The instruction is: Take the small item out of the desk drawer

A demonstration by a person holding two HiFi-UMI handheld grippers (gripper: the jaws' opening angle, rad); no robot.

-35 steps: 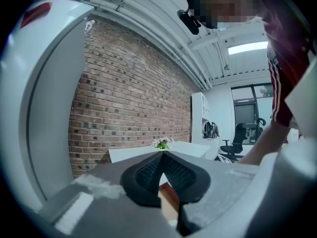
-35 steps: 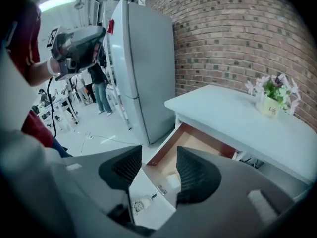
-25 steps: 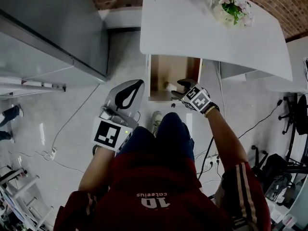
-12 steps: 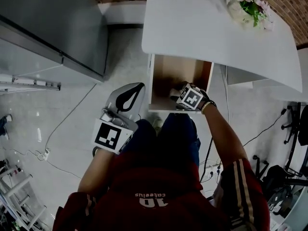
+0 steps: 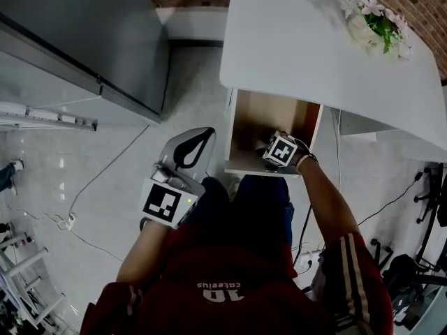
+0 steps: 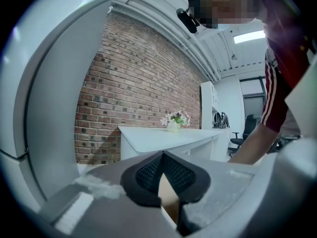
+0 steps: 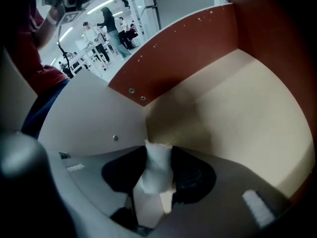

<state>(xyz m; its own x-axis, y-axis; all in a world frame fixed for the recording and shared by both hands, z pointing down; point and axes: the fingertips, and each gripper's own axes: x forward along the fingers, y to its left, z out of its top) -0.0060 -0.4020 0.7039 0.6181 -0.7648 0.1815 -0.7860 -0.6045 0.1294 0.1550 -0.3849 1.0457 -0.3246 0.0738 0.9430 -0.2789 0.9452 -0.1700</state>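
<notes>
Inside the open drawer point(image 5: 260, 114), the right hand-held gripper point(image 7: 159, 150) has just been closing and now pinches a small white item point(image 7: 156, 175). Beside the drawer, the left hand-held gripper point(image 6: 162, 156) is closed and empty.

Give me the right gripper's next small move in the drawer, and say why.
Probably lift the right gripper straight up. Its jaws have just been closing, the white item sits pinched between them, and the drawer lies open around it.
</notes>
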